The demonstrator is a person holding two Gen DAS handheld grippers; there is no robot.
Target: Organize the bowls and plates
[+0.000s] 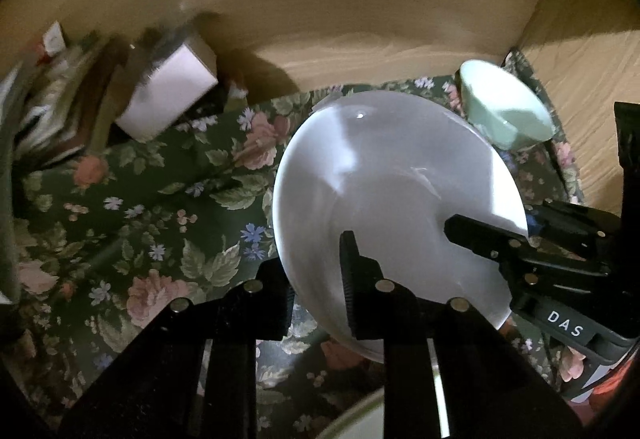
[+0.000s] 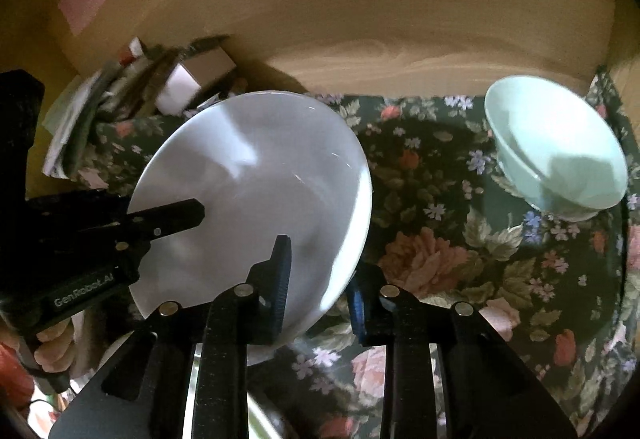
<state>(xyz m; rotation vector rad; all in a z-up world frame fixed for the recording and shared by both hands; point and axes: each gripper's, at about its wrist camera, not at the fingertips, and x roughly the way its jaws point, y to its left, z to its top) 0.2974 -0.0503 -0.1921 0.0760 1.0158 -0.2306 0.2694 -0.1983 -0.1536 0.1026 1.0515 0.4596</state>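
left gripper (image 1: pixel 318 279): we had it pinching the round white ceramic plate (image 1: pixel 396 199) by its rim
right gripper (image 2: pixel 320 279): we'd clamped the opposite rim, plate tilted
pale green bowl (image 2: pixel 560 151): sat apart on the floral cloth (image 2: pixel 440 239)

Black claw (image 1: pixel 316 271), white "DAS" lettering

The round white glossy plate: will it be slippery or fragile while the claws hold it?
The round white glossy plate looks glazed, so it is probably slippery under the thin claw fingers. It is likely rigid and breakable. Held tilted at its edge by both claws, it may slide onto the floral cloth.
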